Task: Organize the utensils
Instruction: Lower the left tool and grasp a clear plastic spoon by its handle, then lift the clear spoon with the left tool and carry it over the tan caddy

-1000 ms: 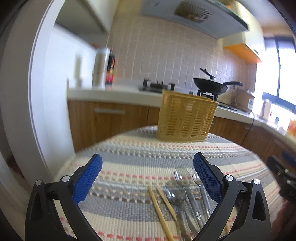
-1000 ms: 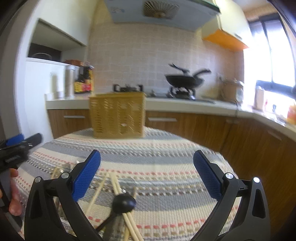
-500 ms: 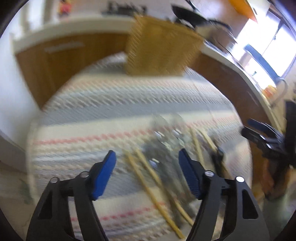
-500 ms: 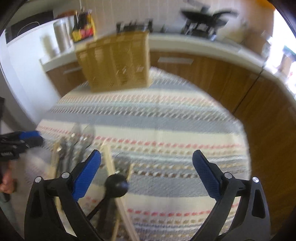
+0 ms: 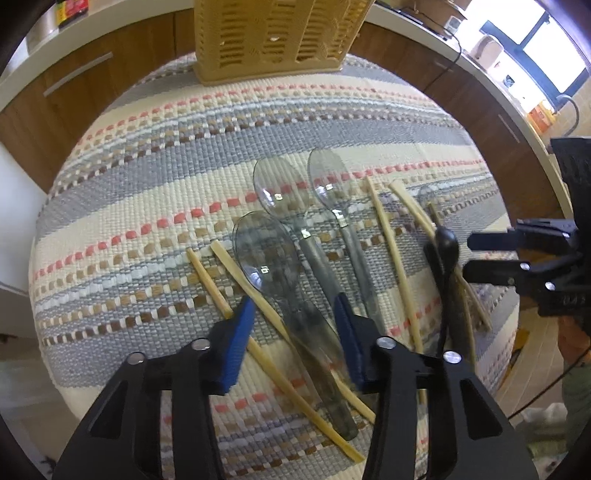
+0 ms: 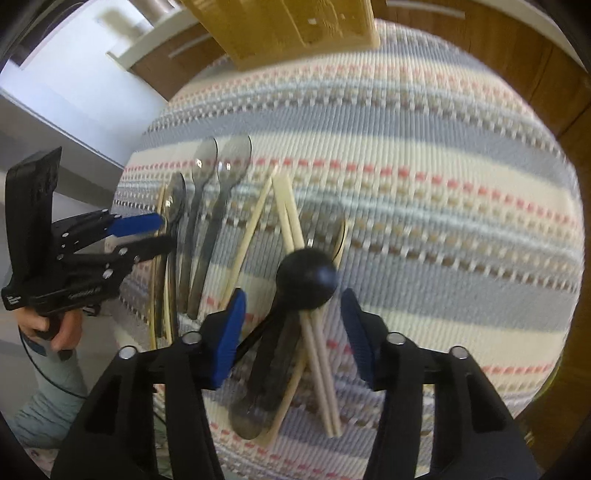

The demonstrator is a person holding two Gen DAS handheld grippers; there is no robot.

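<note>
Two tools closing, nothing pinched yet: left tool [image 5: 291,332] straddles clear spoon [image 5: 288,291], right tool [image 6: 291,325] straddles black spoon [image 6: 280,325], both lined up for yellow basket [image 5: 273,33] at bench's far edge.

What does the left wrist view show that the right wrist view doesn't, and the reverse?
Only the left wrist view shows the window and the countertop with its clutter, plus the left gripper from behind, jaws closing astride a clear spoon's handle.

Only the right wrist view shows the person's hand gripping the left gripper's handle, and the right gripper from behind, jaws closing astride the black ladle.

Both show the yellow basket, the striped cloth, the three clear spoons and the chopsticks.
</note>
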